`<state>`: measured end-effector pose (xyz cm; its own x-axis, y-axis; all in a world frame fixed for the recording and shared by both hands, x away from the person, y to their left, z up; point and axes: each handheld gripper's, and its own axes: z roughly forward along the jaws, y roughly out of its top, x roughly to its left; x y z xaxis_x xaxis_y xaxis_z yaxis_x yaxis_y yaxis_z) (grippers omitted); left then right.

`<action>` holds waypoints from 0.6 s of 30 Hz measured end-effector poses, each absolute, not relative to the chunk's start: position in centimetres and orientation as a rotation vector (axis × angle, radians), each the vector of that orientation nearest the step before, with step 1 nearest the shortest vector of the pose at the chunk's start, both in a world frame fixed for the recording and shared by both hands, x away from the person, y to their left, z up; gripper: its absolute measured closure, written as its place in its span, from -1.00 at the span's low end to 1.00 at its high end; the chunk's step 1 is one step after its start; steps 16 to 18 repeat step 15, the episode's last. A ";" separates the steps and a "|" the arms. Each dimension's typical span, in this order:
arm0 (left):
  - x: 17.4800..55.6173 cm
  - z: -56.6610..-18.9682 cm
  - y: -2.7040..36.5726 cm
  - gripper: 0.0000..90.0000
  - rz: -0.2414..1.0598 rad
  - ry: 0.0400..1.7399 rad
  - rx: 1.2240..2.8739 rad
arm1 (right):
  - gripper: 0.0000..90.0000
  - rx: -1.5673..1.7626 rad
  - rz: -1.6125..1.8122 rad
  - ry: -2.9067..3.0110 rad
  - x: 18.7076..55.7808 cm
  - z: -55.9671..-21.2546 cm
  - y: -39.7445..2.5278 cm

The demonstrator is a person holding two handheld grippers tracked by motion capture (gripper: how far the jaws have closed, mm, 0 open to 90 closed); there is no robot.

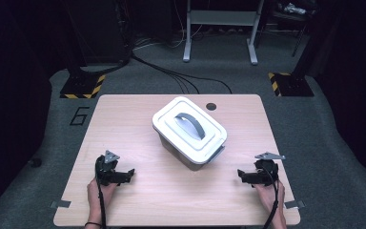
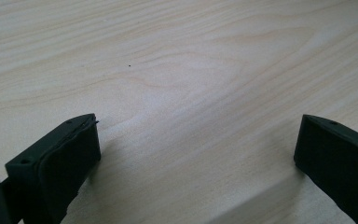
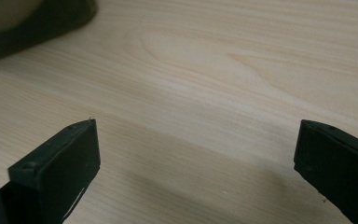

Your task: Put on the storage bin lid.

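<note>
On table, centre: lidded box (image 1: pixel 189 131), lid on, well apart from both grippers.
Left gripper (image 1: pixel 129 173): jaws wide apart, nothing between, over bare table (image 1: pixel 124 119).
Right gripper (image 1: pixel 240 173): jaws wide apart, nothing held, near box.

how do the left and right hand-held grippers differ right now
The left hand-held gripper lies at the table's near left, jaws pointing right; the right hand-held gripper lies at its near right, jaws pointing left. The right one's view catches the storage box. Both rest on the wood, jaws wide open and empty.
</note>
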<state>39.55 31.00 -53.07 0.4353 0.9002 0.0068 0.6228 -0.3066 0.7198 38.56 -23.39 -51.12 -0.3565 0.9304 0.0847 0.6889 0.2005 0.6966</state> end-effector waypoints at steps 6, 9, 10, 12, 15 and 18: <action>39.6 -53.1 30.9 -1.00 0.554 1.290 2.032 | -1.00 1.526 0.912 2.094 38.6 -52.5 -23.7; 39.6 -53.1 30.9 -1.00 0.551 1.292 2.029 | -1.00 1.472 0.868 2.092 38.5 -52.8 -23.2; 39.6 -53.1 30.9 -1.00 0.549 1.289 2.032 | -1.00 1.457 0.876 2.091 38.5 -52.9 -23.3; 39.6 -53.1 30.9 -1.00 0.543 1.295 2.034 | -1.00 1.463 0.885 2.081 38.5 -52.9 -23.2; 39.6 -53.1 30.9 -1.00 0.548 1.300 2.023 | -1.00 1.464 0.885 2.081 38.5 -52.9 -23.2; 39.6 -53.1 30.9 -1.00 0.548 1.300 2.023 | -1.00 1.464 0.885 2.081 38.5 -52.9 -23.2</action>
